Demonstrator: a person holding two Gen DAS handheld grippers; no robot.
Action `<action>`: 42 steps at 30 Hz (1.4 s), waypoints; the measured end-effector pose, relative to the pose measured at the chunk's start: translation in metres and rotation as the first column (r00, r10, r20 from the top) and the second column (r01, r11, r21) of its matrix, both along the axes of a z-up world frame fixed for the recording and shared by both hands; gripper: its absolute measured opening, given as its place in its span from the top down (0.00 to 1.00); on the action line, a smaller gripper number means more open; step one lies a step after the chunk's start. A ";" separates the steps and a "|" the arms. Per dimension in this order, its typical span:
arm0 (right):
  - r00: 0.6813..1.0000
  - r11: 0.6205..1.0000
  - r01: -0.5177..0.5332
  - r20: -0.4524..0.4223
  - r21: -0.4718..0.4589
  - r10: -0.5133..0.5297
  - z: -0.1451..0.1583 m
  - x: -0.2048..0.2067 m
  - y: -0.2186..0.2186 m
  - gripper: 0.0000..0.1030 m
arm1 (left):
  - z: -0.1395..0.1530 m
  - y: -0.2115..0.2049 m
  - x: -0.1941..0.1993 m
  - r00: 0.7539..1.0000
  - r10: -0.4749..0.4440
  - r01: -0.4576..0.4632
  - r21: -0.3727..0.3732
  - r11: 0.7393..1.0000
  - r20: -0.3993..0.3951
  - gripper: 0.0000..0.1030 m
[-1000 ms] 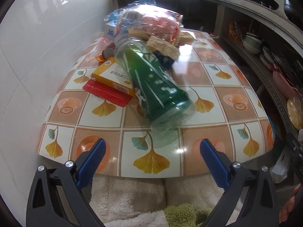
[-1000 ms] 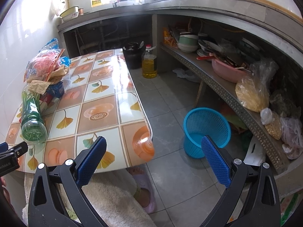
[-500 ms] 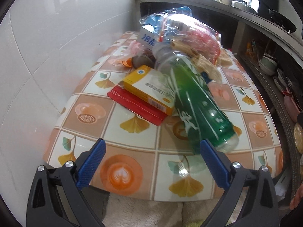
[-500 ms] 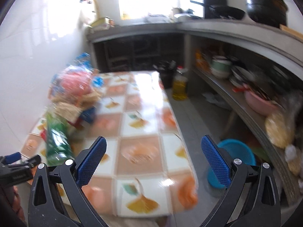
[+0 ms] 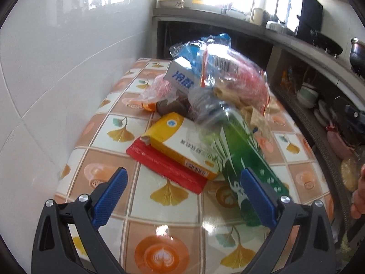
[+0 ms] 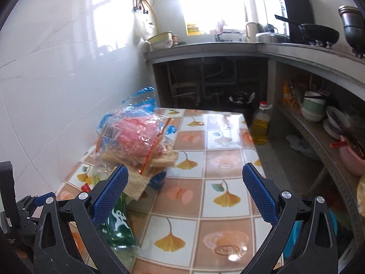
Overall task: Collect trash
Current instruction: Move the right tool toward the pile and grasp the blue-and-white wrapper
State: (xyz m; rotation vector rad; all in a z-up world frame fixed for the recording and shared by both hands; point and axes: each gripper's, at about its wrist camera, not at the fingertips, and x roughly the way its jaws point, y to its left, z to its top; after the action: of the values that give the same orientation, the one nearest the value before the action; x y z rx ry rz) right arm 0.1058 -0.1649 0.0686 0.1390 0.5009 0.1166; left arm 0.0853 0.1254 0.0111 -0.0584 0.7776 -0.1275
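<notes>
Left wrist view: I'm hovering my left gripper (image 5: 181,188), jaws wide and empty, over the red packet (image 5: 167,167) and yellow carton (image 5: 180,143) at frame centre; the green bottle (image 5: 245,157) is lying centre-right. I'd say go for the carton edge, low and square.

Right wrist view: my right gripper (image 6: 184,190) is gaping, empty; the trash pile's plastic bag (image 6: 134,137) is sitting centre-left on the tiled table (image 6: 225,164).
</notes>
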 end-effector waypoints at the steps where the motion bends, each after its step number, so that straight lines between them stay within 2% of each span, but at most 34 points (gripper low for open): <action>1: 1.000 1.000 -0.008 -0.004 0.002 0.008 0.001 0.005 0.003 0.07 | 0.001 0.004 0.003 1.000 -0.003 0.003 -0.023 1.000 0.009 0.05; 6: 0.999 0.999 -0.044 -0.019 0.001 0.044 0.002 0.023 0.015 0.07 | -0.001 0.021 0.019 1.000 0.002 0.000 -0.135 0.991 0.015 0.05; 13: 0.998 0.998 -0.046 -0.054 -0.037 0.044 0.002 0.038 0.021 0.07 | -0.008 0.028 0.034 1.000 -0.002 -0.001 -0.187 0.982 -0.014 0.05; 21: 0.989 0.972 0.027 -0.134 -0.232 -0.060 0.011 0.050 0.031 0.07 | -0.002 0.032 0.041 1.000 0.023 -0.019 -0.192 0.981 0.020 0.05; 24: 0.991 0.953 0.024 -0.117 -0.301 -0.062 0.018 0.049 0.033 0.07 | 0.000 0.032 0.043 0.999 0.018 -0.011 -0.196 0.981 0.030 0.05; 26: 0.996 0.948 0.013 -0.079 -0.317 -0.040 0.025 0.045 0.034 0.07 | 0.001 0.034 0.045 0.999 0.019 -0.011 -0.198 0.980 0.039 0.05; 30: 0.998 0.974 -0.060 -0.001 -0.217 0.061 0.042 0.043 0.029 0.07 | 0.002 0.036 0.047 0.998 0.027 -0.016 -0.188 0.982 0.057 0.05; 34: 0.995 0.974 -0.089 0.027 -0.207 0.096 0.051 0.056 0.043 0.07 | 0.003 0.041 0.047 0.998 0.027 -0.014 -0.204 0.979 0.063 0.05; 38: 0.977 0.959 -0.214 -0.024 -0.189 0.213 0.048 0.077 0.069 0.07 | 0.001 0.047 0.046 0.998 0.038 -0.026 -0.228 0.973 0.051 0.06; 42: 0.955 0.917 -0.297 -0.052 -0.267 0.294 0.039 0.091 0.101 0.07 | -0.007 0.049 0.049 0.998 0.043 -0.033 -0.227 0.973 0.039 0.08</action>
State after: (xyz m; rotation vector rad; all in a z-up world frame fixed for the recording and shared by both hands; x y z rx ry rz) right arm 0.1968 -0.0635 0.1081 -0.2080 0.5414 0.3414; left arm 0.1338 0.1741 0.0045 -0.2862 0.7153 -0.1806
